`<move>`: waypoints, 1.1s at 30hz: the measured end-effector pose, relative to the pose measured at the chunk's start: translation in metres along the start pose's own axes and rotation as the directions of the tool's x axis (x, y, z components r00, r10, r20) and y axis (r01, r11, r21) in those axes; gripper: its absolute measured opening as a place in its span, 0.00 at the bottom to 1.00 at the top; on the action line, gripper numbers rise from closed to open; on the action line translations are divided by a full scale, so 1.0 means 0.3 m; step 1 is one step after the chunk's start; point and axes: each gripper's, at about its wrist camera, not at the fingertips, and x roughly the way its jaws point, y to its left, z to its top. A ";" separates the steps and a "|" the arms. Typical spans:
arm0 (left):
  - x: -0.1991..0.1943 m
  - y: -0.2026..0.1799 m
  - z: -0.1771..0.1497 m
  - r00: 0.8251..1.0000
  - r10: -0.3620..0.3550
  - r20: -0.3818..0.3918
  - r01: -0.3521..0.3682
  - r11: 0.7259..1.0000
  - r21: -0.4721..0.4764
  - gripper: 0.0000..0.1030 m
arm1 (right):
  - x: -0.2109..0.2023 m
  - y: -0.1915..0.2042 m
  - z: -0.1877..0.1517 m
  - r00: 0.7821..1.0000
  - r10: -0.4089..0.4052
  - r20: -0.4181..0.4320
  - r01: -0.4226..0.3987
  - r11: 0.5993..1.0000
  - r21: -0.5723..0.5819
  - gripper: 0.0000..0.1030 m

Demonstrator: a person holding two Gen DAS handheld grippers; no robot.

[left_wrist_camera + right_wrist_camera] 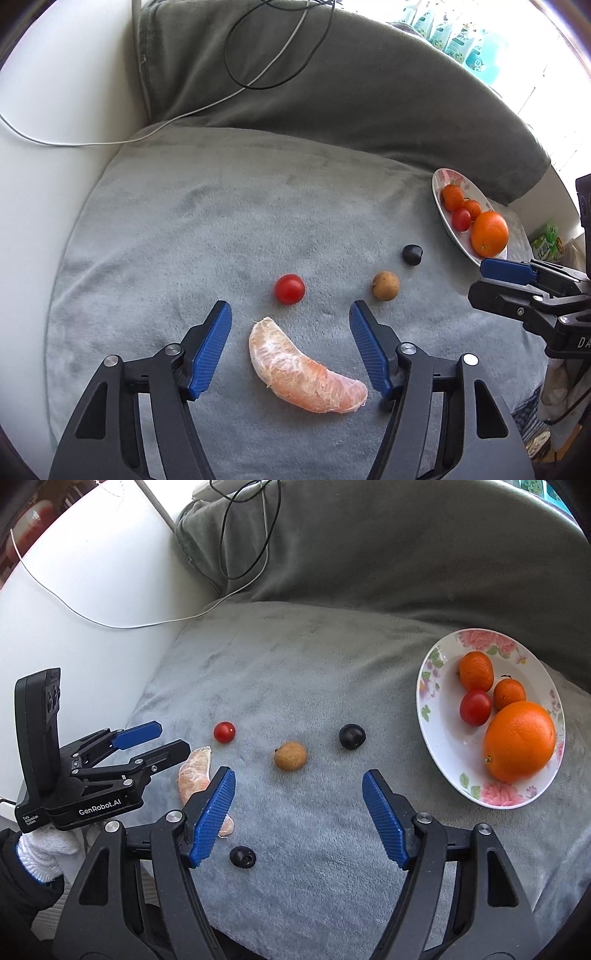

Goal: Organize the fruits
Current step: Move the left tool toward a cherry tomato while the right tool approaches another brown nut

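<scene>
The left gripper [291,339] is straddling the peeled citrus segment [303,373] at lower centre, fingers apart and gripping nothing. Squeezing risks bursting the soft flesh or sinking it into the grey cushion [207,221]. The right gripper [298,812] is hanging empty, fingers wide.

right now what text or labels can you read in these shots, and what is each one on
"GenRobot.AI": white print on the black body of the left tongs, right wrist view.
Small white print beside it: reads roughly "Data Acquisition System", too small to be sure.
"DA": cut-off white letters on the right tongs, left wrist view.
Green carton: characters too blurred to read.
Teal packs: print unreadable.
</scene>
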 end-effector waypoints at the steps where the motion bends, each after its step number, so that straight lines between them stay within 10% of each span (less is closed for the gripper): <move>1: 0.007 0.004 0.001 1.000 0.000 -0.004 0.000 1.000 -0.003 0.62 | 0.013 0.007 0.000 1.000 0.002 -0.007 -0.002 1.000 -0.008 0.72; 33: 0.168 0.015 0.028 0.996 -0.045 -0.074 0.045 0.999 0.000 0.31 | 0.231 0.046 0.038 0.993 -0.028 -0.115 0.018 0.996 -0.090 0.38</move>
